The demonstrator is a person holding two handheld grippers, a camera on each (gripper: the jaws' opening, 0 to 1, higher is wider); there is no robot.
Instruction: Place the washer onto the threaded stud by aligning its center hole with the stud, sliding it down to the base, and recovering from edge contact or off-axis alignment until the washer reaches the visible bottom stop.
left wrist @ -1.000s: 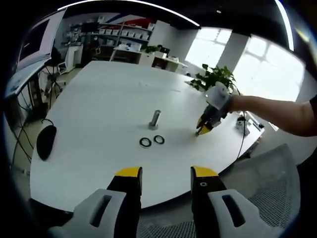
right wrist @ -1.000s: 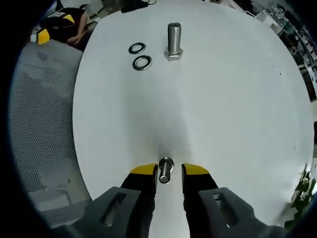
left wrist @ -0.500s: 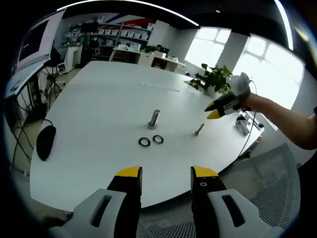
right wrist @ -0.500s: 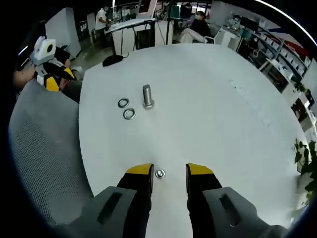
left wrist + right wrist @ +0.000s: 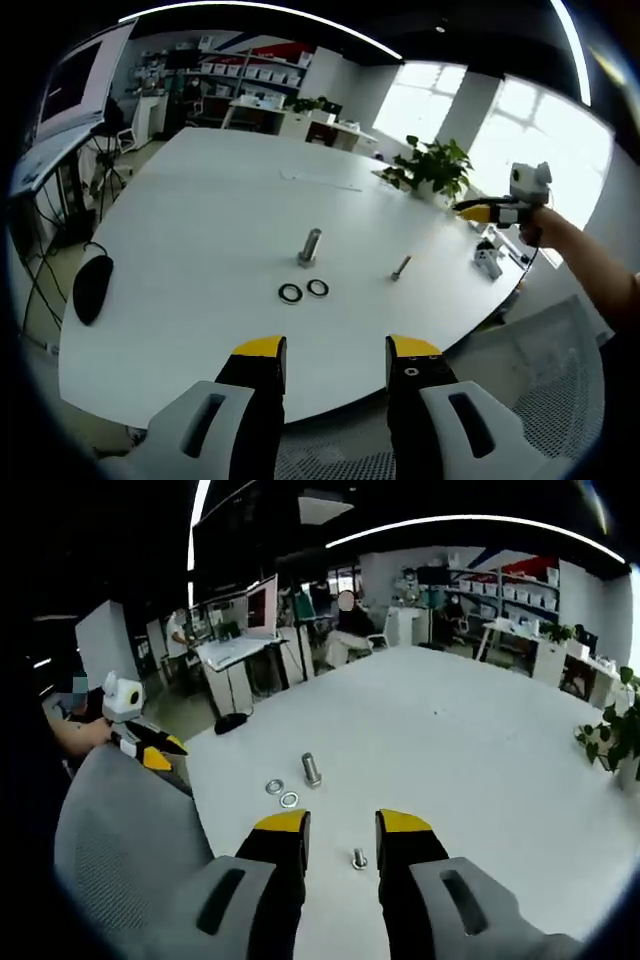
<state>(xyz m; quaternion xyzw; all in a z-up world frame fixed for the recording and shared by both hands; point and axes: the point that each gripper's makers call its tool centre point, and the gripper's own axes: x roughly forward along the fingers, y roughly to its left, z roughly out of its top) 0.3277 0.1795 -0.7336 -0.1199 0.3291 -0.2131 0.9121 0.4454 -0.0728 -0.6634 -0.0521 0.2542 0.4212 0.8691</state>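
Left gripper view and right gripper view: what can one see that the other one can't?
Left gripper view alone: a black computer mouse near the table's edge, bright windows, and a small white object by the far edge.

Right gripper view alone: a grey mesh chair back and people at desks in the background.

Both: the white table, the big upright bolt, two washers beside it, a small bolt, and a leafy plant.

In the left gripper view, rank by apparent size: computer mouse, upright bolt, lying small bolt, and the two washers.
1. computer mouse, plainly the largest.
2. upright bolt.
3. small bolt, lying on the table.
4. left washer and right washer: they look alike, so unranked.
The mouse sits nearer the camera, which inflates it.
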